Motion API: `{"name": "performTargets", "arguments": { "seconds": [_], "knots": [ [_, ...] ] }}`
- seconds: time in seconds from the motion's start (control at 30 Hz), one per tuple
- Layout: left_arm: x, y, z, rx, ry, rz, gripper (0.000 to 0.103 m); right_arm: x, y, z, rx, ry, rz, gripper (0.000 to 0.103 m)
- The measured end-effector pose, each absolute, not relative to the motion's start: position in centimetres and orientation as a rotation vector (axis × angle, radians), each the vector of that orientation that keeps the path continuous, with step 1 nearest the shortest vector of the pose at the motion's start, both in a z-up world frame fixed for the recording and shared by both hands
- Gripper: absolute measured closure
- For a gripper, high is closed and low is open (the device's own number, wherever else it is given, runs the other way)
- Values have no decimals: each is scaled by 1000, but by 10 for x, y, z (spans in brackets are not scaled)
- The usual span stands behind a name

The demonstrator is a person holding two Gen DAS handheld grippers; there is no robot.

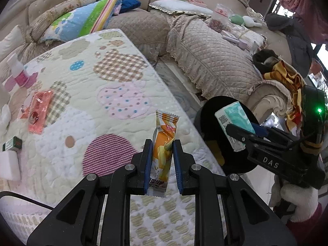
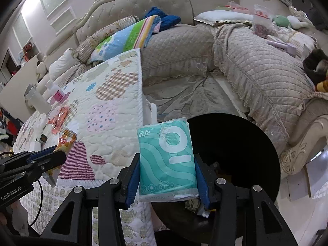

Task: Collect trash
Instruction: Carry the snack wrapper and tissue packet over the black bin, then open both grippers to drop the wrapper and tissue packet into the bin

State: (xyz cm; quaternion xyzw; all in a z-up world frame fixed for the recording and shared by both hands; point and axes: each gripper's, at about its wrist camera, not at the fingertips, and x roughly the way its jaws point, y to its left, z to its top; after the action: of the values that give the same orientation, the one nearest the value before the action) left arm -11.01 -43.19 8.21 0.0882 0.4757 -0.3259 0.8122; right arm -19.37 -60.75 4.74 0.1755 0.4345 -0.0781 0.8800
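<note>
Blue-padded jaws of left gripper (image 1: 162,164) pinching orange snack wrapper (image 1: 163,153) upright, above quilted table cover (image 1: 114,78), near its right edge. Right gripper (image 2: 167,176) jaws clamped on teal tissue pack (image 2: 167,157) by its two long sides, held over rim of black trash bin (image 2: 246,143); seen from left cam, same pack (image 1: 233,127) over bin mouth (image 1: 209,110). Bin on floor just beside table, betw table and sofa. Some scraps visible inside bin, too dim to ID.

Further out on cover: red clear wrapper (image 1: 40,110) lying flat, well apart from left gripper; small dark box (image 1: 12,143) and white block (image 1: 9,165) near left edge; pink-labelled bottle (image 1: 19,72) upright at far left. Beyond table: beige quilted sofa (image 1: 215,61) w/ striped pillow (image 1: 82,20), blue towel (image 1: 125,2), bag of reddish stuff (image 1: 219,18), green plush toy (image 1: 237,18).
</note>
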Motion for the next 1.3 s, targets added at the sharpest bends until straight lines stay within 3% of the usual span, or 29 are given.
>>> {"name": "performTargets", "arguments": {
  "seconds": [0.57,1.3],
  "knots": [
    [-123,-499,73,268,1011,-785,85,-230,-650,41,427,907,-265,56],
    [-116,-531,58,201,1086,-882,85,-236,-666,25,468,927,-297,55]
  ]
}}
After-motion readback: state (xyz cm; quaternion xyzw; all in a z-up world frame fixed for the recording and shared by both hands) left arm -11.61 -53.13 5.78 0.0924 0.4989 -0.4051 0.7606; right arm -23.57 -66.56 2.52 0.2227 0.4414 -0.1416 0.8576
